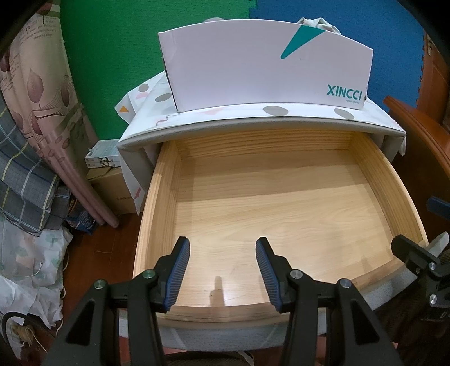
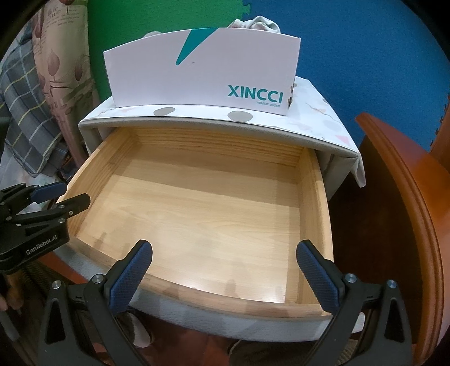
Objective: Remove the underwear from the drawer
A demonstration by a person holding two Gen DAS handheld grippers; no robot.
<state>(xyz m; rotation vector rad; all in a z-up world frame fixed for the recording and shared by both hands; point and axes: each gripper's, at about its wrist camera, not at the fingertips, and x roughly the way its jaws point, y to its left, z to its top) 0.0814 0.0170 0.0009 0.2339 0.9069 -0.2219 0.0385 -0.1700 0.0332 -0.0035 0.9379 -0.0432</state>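
Note:
The wooden drawer [image 1: 157, 197] [image 2: 320, 197] stands pulled out, and its floor is bare. Pale crumpled underwear [image 1: 317, 24] [image 2: 256, 22] pokes out of the white XINCCI shoe box [image 1: 253, 70] [image 2: 197, 76] on top of the cabinet. My left gripper [image 1: 222, 245] hovers over the drawer's front edge, open, with nothing between its blue pads. It also shows at the drawer's left corner in the right wrist view [image 2: 76, 192]. My right gripper [image 2: 225, 247] is open over the front rim, nothing in it. Its fingers [image 1: 405, 247] show at the drawer's right corner.
A patterned cloth [image 1: 146, 93] [image 2: 323, 112] covers the cabinet top under the box. Curtains and folded bedding [image 1: 33, 140] crowd the left, with cardboard boxes [image 1: 112, 183] on the floor. An orange-brown wooden furniture edge [image 2: 407, 183] stands close on the right.

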